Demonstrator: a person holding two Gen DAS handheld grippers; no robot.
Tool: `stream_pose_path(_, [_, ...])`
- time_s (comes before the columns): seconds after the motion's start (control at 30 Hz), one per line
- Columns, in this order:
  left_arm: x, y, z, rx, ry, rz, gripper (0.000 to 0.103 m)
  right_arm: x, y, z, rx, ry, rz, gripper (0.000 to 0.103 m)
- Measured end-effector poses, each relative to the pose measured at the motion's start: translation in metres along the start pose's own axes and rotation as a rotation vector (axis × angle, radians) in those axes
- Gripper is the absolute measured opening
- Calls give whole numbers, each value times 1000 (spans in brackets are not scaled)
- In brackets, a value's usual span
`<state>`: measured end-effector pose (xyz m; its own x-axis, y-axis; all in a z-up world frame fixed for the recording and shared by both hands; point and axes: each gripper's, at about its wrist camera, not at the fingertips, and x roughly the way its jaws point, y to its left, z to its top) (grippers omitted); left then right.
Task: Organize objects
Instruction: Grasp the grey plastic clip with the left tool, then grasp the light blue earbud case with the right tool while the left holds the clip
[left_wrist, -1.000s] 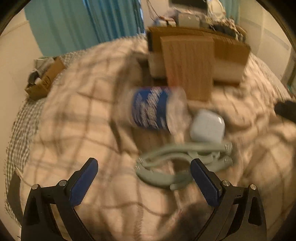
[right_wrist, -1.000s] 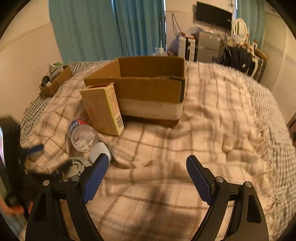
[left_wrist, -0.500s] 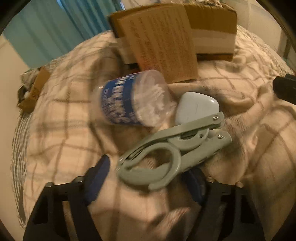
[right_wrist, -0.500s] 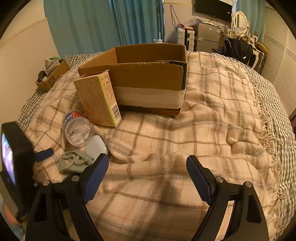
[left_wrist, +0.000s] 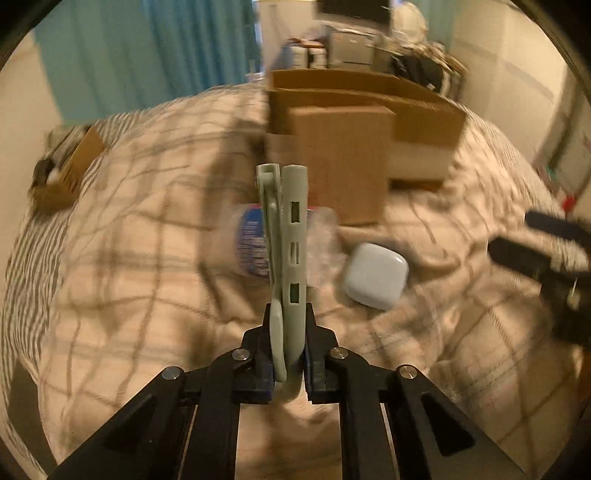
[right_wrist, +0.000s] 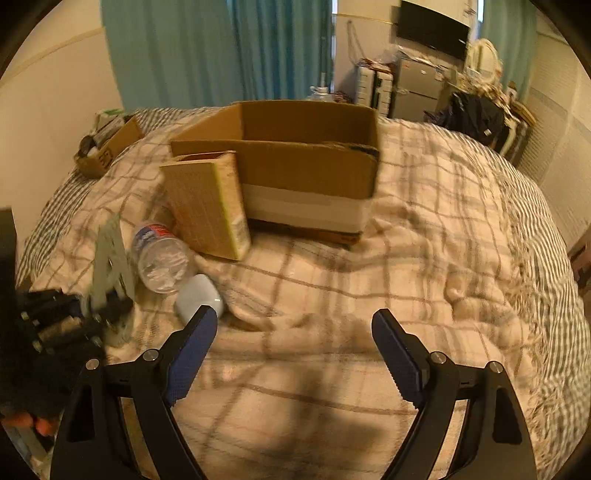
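My left gripper (left_wrist: 288, 354) is shut on a grey-green clip tool (left_wrist: 286, 236) and holds it upright above the plaid blanket. The tool also shows in the right wrist view (right_wrist: 110, 258). Behind it lie a clear jar with a blue label (left_wrist: 251, 243) and a white case (left_wrist: 375, 275). A tan carton (right_wrist: 207, 203) stands against an open cardboard box (right_wrist: 306, 166). The jar (right_wrist: 162, 256) and the white case (right_wrist: 199, 295) show left of my right gripper (right_wrist: 295, 347), which is open and empty over the blanket.
The bed is covered by a plaid blanket (right_wrist: 424, 240) with a fringed right edge. A small cardboard box (right_wrist: 107, 147) of odds and ends sits at the far left by the wall. Teal curtains and cluttered furniture stand behind the bed.
My left gripper has closed on the clip tool and lifted it upright off the blanket. My right gripper stayed open and drew a little nearer to the white case.
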<state>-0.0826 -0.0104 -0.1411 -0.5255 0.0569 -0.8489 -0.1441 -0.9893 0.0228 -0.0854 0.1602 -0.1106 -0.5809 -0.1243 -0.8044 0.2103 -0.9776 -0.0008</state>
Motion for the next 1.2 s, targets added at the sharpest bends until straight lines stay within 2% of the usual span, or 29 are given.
stream_pose_path(0.07, [-6,13,3,-63,6,-2,11,5,18,7,-52,25,28,86])
stream_pose_path(0.13, [-6,28,6,-103,9,-36,11,14,32,13,-74,50,38,86])
stream_pose_path(0.3, [-6,37,3,-110,8,-45,11,55,71,21,-148,146,61,84])
stream_pose_path(0.37, [-8,39,3,-115,7,-52,11,71,78,19,-152,185,69,80])
stream_pose_path(0.47, [-8,43,4,-117,6,-52,11,89,78,15,-144,228,63,79])
stream_pose_path(0.63, [-9,48,8,-146,-10,-66,11,109,66,13,-66,273,106,79])
stream_pose_path(0.77, [-16,49,11,-155,-18,-76,11,107,68,11,-73,258,62,56])
stream_pose_path(0.93, [-35,44,14,-142,-48,-66,11,80,67,10,-67,177,62,56])
stream_pose_path(1.1, [-53,37,15,-132,-67,-47,11,29,56,14,-42,65,85,56])
stream_pose_path(1.2, [-60,31,16,-129,-49,-31,11,-2,47,14,-31,17,93,56])
